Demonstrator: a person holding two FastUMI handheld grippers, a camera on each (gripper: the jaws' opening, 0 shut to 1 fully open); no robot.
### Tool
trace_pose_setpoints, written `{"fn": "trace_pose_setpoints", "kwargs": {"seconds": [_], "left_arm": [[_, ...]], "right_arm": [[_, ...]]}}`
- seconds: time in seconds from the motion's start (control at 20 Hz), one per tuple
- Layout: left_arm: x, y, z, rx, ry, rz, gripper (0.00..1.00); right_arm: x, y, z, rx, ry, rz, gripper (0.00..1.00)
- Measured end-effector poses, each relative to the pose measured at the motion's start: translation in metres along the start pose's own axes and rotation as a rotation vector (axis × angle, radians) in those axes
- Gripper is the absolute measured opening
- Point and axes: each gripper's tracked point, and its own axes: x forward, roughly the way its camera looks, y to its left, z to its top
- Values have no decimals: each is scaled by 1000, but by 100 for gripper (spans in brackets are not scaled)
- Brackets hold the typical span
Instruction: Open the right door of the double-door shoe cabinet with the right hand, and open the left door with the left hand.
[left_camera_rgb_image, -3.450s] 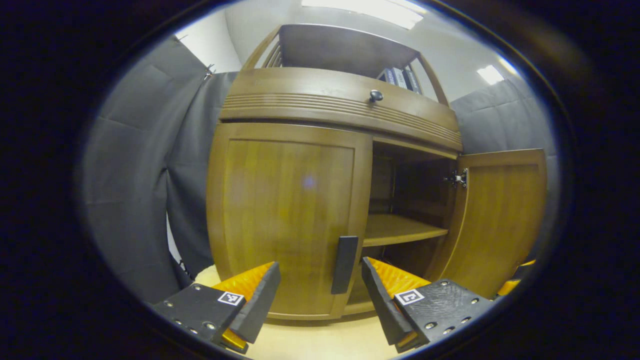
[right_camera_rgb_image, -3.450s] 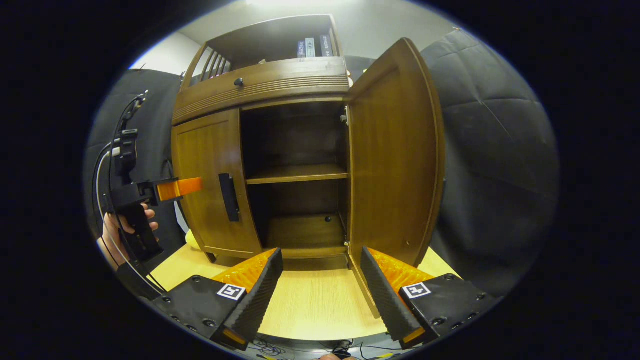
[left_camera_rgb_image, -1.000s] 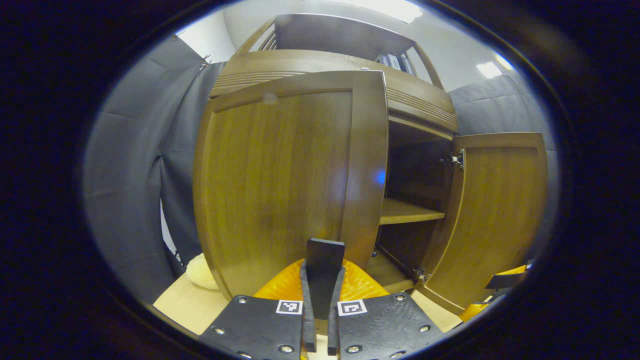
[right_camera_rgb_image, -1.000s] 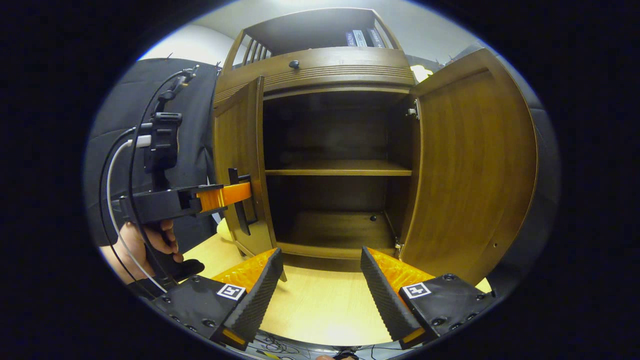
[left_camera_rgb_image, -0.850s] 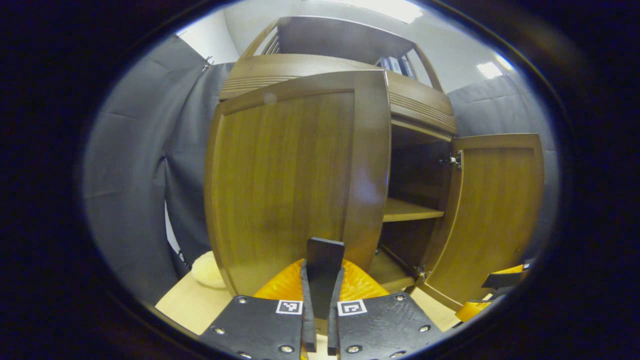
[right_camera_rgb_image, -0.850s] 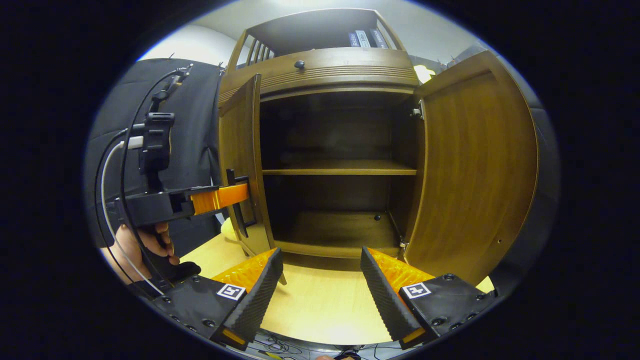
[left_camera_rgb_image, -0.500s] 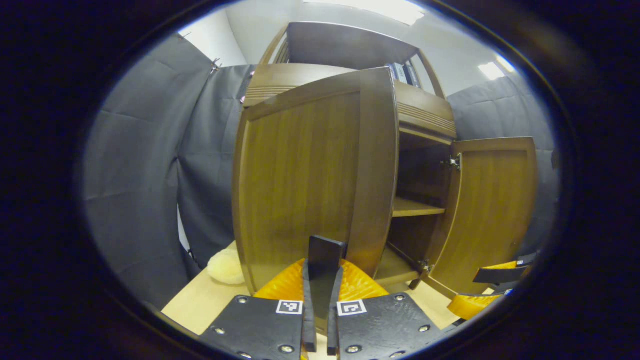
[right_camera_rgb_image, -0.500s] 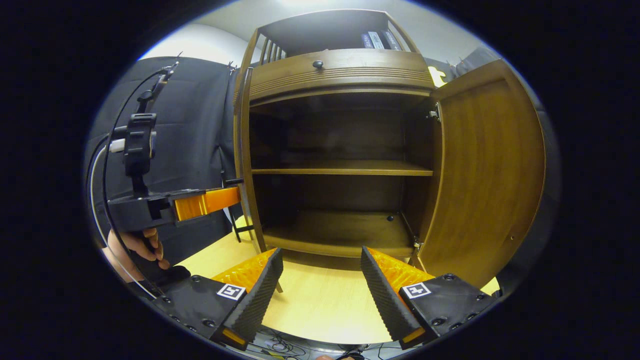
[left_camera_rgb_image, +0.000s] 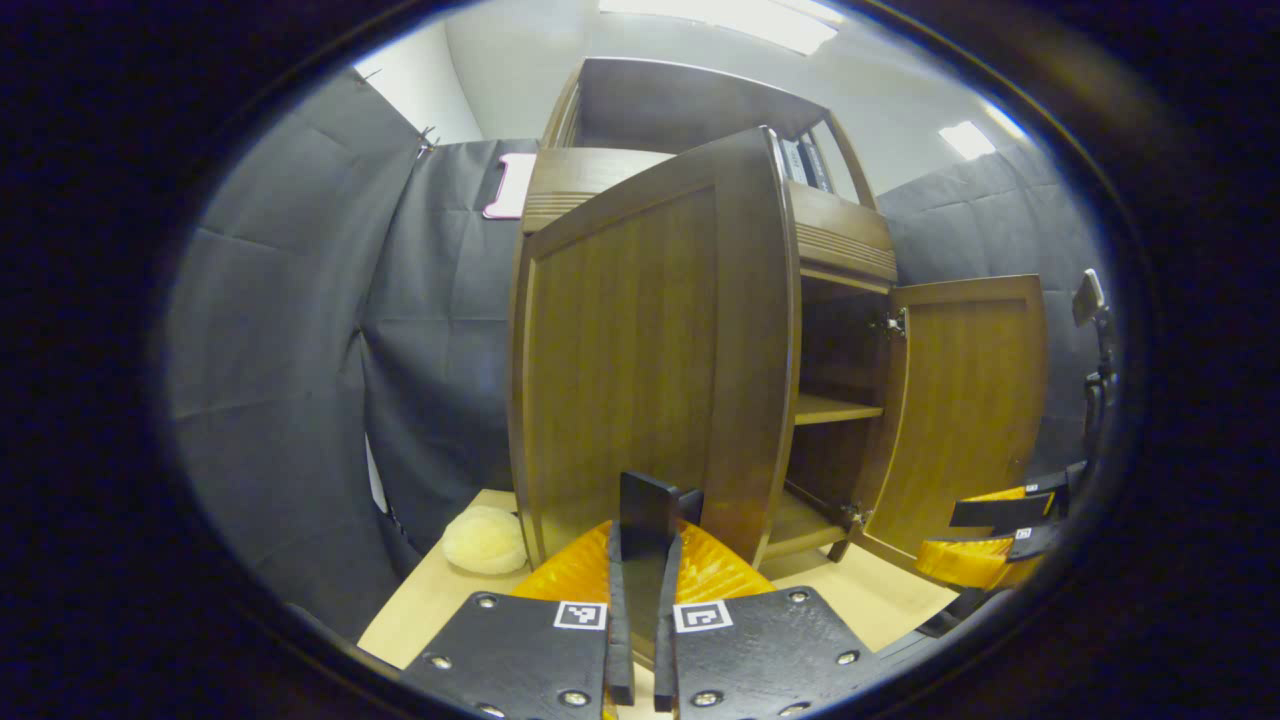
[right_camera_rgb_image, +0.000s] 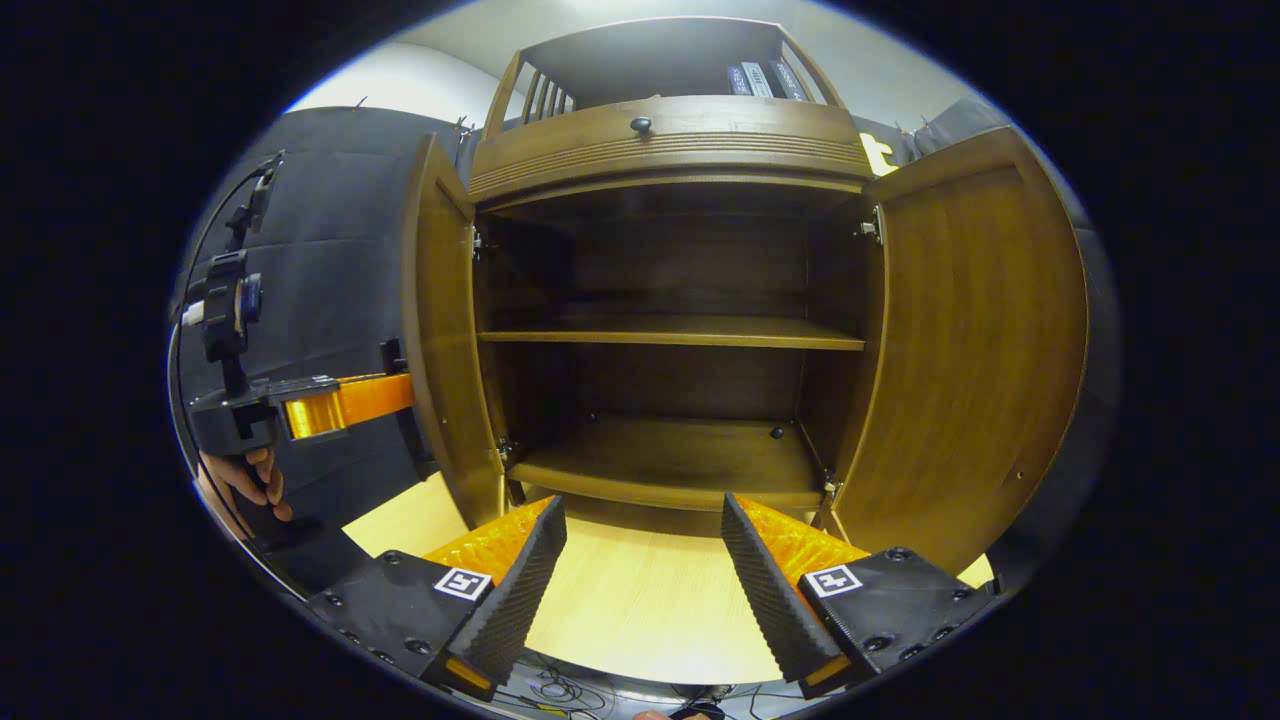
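The shoe cabinet (right_camera_rgb_image: 660, 150) stands on the light wooden surface (right_camera_rgb_image: 640, 600), toward its rear edge, in front of the dark cloth wall. Both doors stand open. The right door (right_camera_rgb_image: 975, 340) is swung wide to the right of the opening. The left door (left_camera_rgb_image: 650, 340) is swung outward on the left, its inner face visible in the right gripper view. Two bare shelves show inside: the middle shelf (right_camera_rgb_image: 670, 333) and the bottom shelf (right_camera_rgb_image: 680, 455).

The left tool (left_camera_rgb_image: 641, 600) is clenched on the left door's dark handle (left_camera_rgb_image: 645, 520), both fingers pressing its sides. A hand (right_camera_rgb_image: 240, 480) holds this tool. The right tool (right_camera_rgb_image: 640, 590) is released, fingers spread, hovering over the surface in front of the cabinet, touching nothing.

A pale fluffy object (left_camera_rgb_image: 485, 540) lies on the surface beside the cabinet's left side.
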Motion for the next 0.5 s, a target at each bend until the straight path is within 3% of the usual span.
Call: {"fn": "trace_pose_setpoints", "kwargs": {"seconds": [0.1,0.15,0.2,0.5], "left_arm": [[-10,12,1,6,-3,0,10],[-13,19,1,10,-8,6,10],[-16,28,1,11,-16,14,10],[-32,81,10,62,-95,-8,9]], "right_arm": [[0,-8,2,-2,-1,-21,92],[0,-11,3,-1,0,-34,98],[1,-14,3,2,3,-45,92],[4,-18,8,-18,13,-60,92]]}}
